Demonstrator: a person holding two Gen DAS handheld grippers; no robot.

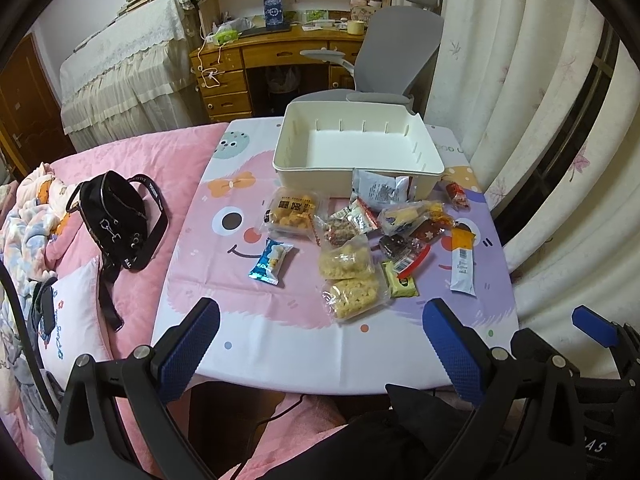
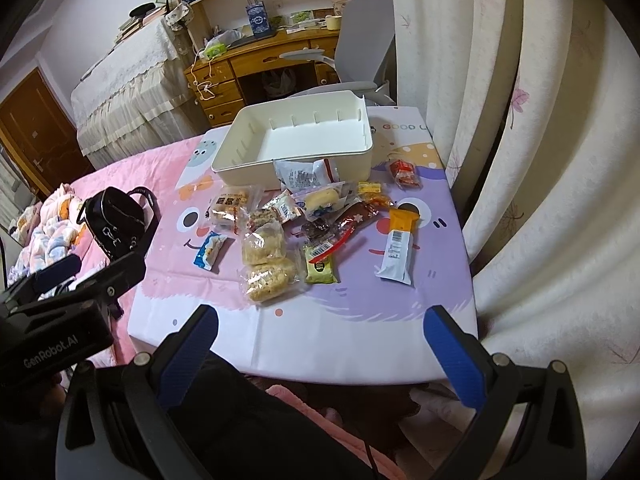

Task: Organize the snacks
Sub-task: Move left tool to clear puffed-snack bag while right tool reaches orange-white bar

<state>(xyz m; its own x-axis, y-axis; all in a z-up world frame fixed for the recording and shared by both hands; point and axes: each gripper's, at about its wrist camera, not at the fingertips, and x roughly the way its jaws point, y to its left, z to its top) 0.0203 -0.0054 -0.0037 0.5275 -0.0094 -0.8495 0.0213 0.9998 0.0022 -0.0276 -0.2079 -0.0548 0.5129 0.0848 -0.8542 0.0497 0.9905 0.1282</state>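
Crinkly plastic snack packs (image 1: pixel 352 248) overlap near white bin (image 1: pixel 432 158); left tongs (image 1: pixel 320 344) and right tongs (image 2: pixel 320 350) both apart, empty; risk grabbing two

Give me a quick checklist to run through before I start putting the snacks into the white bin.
1. White bin holds nothing yet: ok.
2. Left gripper open, holding nothing: ok.
3. Right gripper open, holding nothing: ok.
4. Snacks separated for single picks: not ok; several overlap in the middle pile, though the blue packet and orange-white bar lie apart.
5. White pouch clear of the bin: not ok, it leans against the front wall.
6. Wrappers intact: cannot tell.
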